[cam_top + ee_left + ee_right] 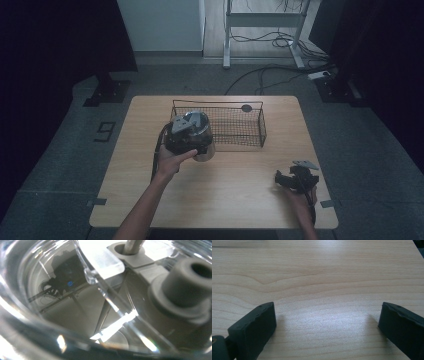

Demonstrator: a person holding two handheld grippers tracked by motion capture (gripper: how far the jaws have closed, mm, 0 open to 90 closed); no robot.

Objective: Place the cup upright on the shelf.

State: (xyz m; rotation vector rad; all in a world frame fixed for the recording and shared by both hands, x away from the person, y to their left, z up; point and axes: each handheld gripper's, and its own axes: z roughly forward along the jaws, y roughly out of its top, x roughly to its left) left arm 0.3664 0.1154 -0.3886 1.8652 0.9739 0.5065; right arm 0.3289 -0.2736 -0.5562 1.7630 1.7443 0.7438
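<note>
Wooden surface (319, 277) lies under my right hand-held gripper (296, 179), which is released, jaws wide apart, nothing between them, resting near the right front edge. Farther in, my left hand-held gripper (186, 134) is at a clear glass jar (200, 136) with a grey lid part (180, 287), raised by the left end of the wire basket (220, 125). It seems to be carrying the jar, but I cannot tell how the jaws stand; glass crowds the left gripper view. Risks, my guess: smooth glass slipping from the grip, or the jar knocking the basket rim and tipping. Small dark disc (246, 108) sits at the basket's far edge. No readable writing or brand anywhere.
</note>
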